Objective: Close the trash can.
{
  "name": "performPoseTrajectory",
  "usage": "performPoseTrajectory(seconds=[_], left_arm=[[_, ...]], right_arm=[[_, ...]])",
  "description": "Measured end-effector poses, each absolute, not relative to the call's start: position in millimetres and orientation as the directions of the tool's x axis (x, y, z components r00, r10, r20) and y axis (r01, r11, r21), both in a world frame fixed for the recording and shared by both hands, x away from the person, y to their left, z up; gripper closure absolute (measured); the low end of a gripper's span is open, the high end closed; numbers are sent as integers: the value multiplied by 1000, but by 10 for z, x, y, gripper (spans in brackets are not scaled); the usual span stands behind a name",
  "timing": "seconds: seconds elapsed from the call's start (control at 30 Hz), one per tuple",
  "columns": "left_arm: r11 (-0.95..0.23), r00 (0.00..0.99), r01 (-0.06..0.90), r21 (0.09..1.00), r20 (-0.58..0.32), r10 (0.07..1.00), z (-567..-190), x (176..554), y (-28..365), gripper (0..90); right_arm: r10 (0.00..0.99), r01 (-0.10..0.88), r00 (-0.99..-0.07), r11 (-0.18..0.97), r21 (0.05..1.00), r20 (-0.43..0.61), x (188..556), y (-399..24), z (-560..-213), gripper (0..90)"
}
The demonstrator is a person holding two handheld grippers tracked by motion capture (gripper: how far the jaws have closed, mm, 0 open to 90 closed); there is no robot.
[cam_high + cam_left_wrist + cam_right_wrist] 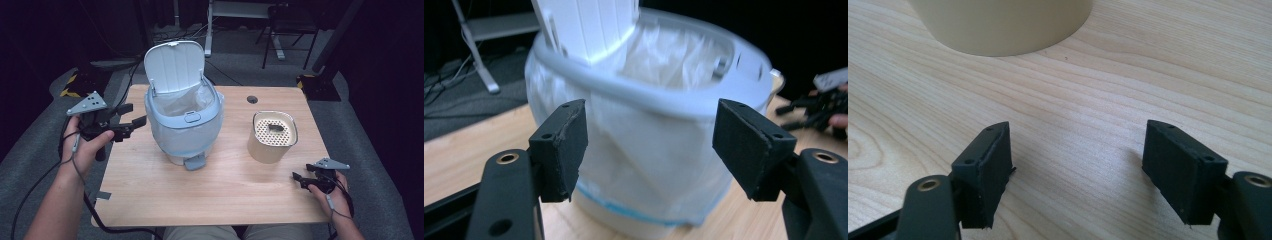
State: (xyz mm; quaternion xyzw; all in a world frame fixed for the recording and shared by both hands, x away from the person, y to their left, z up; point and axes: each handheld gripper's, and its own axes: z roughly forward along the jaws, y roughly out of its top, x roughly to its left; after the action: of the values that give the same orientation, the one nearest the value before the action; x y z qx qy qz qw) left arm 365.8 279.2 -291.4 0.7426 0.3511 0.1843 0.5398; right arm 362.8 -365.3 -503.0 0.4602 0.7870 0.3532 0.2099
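Wooden table [215,195], unlabelled bin [184,125]

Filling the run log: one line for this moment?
left gripper: open, beside bin | bin lid: up | right gripper: open, near beige container

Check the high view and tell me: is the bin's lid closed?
No, the lid of the bin stands raised at the back, leaving the white liner bag inside open to view.

Pale blue bin [182,117], beige perforated canister [272,136], light woodgrain table [215,185]
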Motion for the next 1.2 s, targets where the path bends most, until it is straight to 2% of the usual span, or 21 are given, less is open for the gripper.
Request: performPoseTrajectory(seconds=[0.07, 0.13, 0.33, 0.53, 0.67, 1.2], left_arm=[[-173, 693, 295, 940, -86, 716, -2841, 3676, 2790, 345], [-175, 716, 284, 943, -87, 692, -2764, 3692, 2790, 431], [-186, 722, 244, 952, -51, 690, -2549, 3753, 2778, 540], [-192, 724, 250, 949, -52, 688, -2385, 3910, 2811, 698], [-204, 714, 258, 944, -44, 699, -2311, 4041, 2827, 885], [-81, 630, 314, 946, -144, 763, -2274, 4714, 2892, 900]], right_arm=[[873, 576, -488, 326, 750, -5, 3628, -3653, -5031, 280], [871, 575, -491, 327, 750, -2, 3626, -3654, -5030, 282], [862, 570, -508, 336, 749, 0, 3614, -3666, -5029, 287], [862, 571, -508, 336, 749, 0, 3615, -3667, -5030, 287], [862, 571, -507, 335, 750, 1, 3615, -3668, -5029, 287], [855, 567, -518, 341, 750, 3, 3630, -3674, -5030, 288]])
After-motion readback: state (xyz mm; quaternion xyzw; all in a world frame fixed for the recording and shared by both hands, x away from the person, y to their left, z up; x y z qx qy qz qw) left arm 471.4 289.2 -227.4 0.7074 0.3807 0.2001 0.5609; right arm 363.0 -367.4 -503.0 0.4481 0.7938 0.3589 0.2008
